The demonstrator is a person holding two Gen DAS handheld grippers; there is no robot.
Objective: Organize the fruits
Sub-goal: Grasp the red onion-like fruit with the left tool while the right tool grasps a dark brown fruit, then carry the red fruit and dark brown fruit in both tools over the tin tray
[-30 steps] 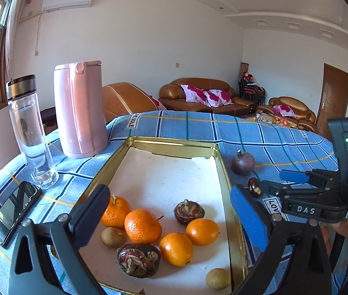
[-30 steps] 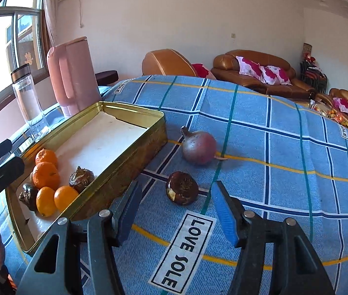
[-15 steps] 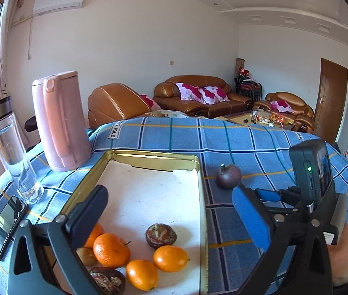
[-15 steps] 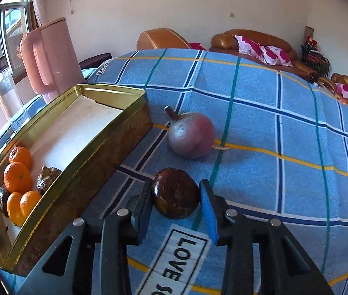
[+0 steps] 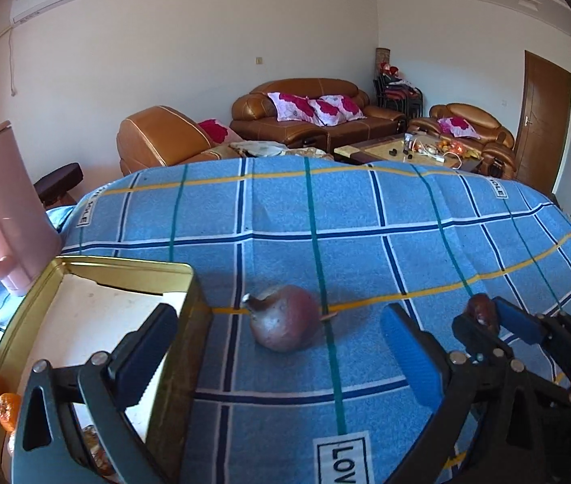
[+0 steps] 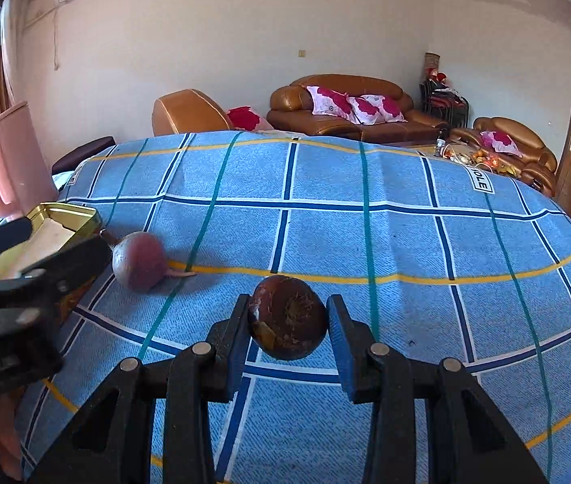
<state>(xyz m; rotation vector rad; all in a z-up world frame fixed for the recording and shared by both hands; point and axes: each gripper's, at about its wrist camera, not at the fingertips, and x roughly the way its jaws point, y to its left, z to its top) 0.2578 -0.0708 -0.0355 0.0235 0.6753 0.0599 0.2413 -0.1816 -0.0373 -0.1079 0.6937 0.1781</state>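
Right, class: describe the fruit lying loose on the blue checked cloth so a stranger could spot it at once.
Start at the gold tin tray on the blue checked cloth. Just beside the tray's corner, on the yellow stripe, lies the purple-red fruit. Unlike the dark brown fruit gripped in the right claw, it is larger, reddish, stalked and free.

The blue checked tablecloth (image 5: 366, 218) carries white patches (image 5: 335, 462) reading "LOV" and, partly, "OLE".
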